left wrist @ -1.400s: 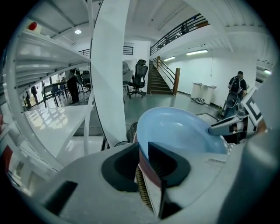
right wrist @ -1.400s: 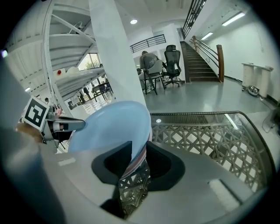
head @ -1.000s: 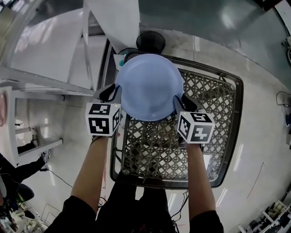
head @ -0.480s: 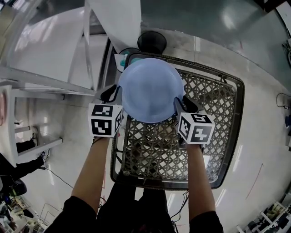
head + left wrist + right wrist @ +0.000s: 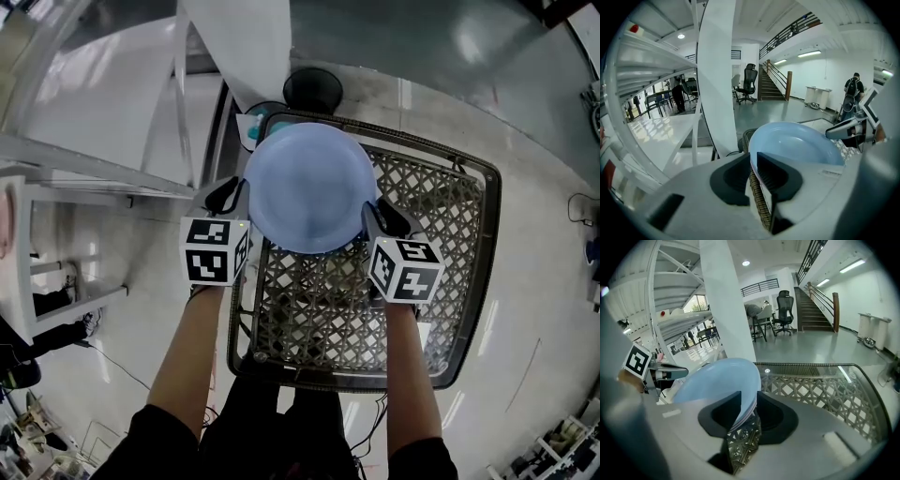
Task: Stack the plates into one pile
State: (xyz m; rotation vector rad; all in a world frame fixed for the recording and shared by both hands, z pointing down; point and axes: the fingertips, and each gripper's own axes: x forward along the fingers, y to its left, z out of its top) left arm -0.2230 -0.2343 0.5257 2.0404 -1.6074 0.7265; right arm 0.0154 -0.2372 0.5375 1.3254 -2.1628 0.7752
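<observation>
Holding the pale blue plate [image 5: 312, 186] over the woven counter's [image 5: 441, 281] 11 o'clock corner. My left tongs [image 5: 228, 197] and right tongs [image 5: 382, 217] have just been tightening, pinching its 9 and 3 o'clock rims. Next, I judge: lower it level.

plate [image 5: 311, 186]: pale blue all over, plain, no pattern.
left gripper [image 5: 239, 192]: grey body with black jaw pads. Its cube is white with black square markers.
right gripper [image 5: 375, 214]: the same grey and black. Its cube is also white with black square markers.
table [image 5: 450, 281]: dark rim, with a glassy top over a woven lattice of brownish-grey strands and pale gaps.
floor [image 5: 530, 234]: glossy pale grey-white with bright reflections.
column [image 5: 239, 42]: plain white.
sleeves [image 5: 159, 450]: black.
round object [image 5: 312, 89] past the table's far edge: black.
office chair [image 5: 749, 80]: black.
stair post [image 5: 788, 86]: brown wood.
</observation>
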